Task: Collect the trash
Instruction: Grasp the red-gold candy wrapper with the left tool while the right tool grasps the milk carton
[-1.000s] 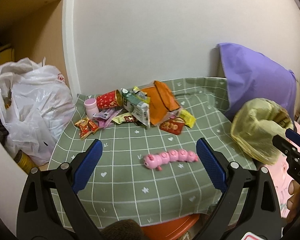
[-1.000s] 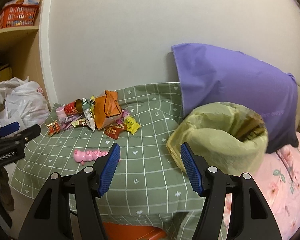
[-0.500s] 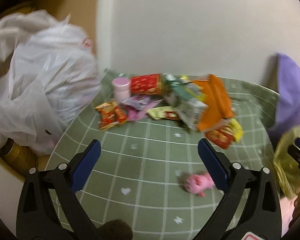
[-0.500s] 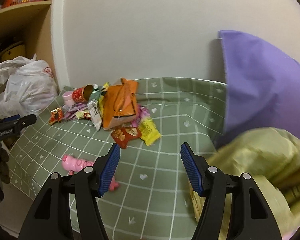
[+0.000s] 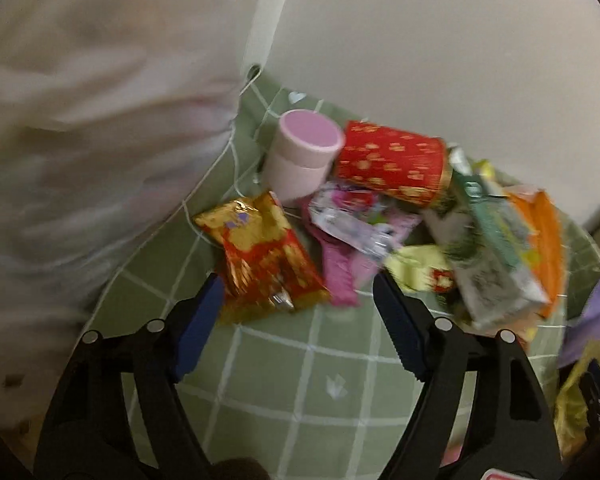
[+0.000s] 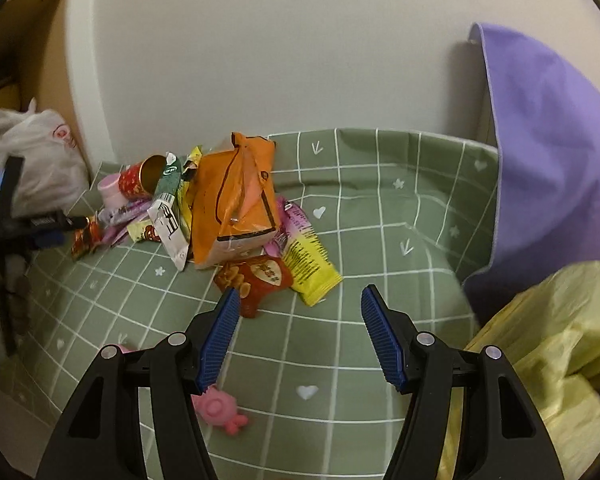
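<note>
A trash pile lies on the green checked tablecloth [image 5: 300,380]. My left gripper [image 5: 298,286] is open, its fingertips either side of a red and gold snack wrapper [image 5: 260,256]. Behind it are a pink tub [image 5: 302,152], a red paper cup [image 5: 392,162] on its side, pink wrappers [image 5: 348,232] and a green-white carton [image 5: 488,256]. My right gripper [image 6: 298,300] is open and empty, just short of a red-brown snack packet [image 6: 256,278] and a yellow wrapper [image 6: 310,266]. An orange bag [image 6: 234,200] stands behind them. The left gripper [image 6: 40,228] shows at the pile's left end.
A yellow trash bag [image 6: 540,360] sits at the right. A purple pillow [image 6: 548,152] leans on the wall. A white plastic bag [image 5: 92,140] bulges close on the left. A pink caterpillar toy [image 6: 220,408] lies under the right gripper's left finger.
Both grippers have moved forward to the pile. The left one swung left and down onto the red and gold wrapper. The right one closed in on the red-brown packet.
</note>
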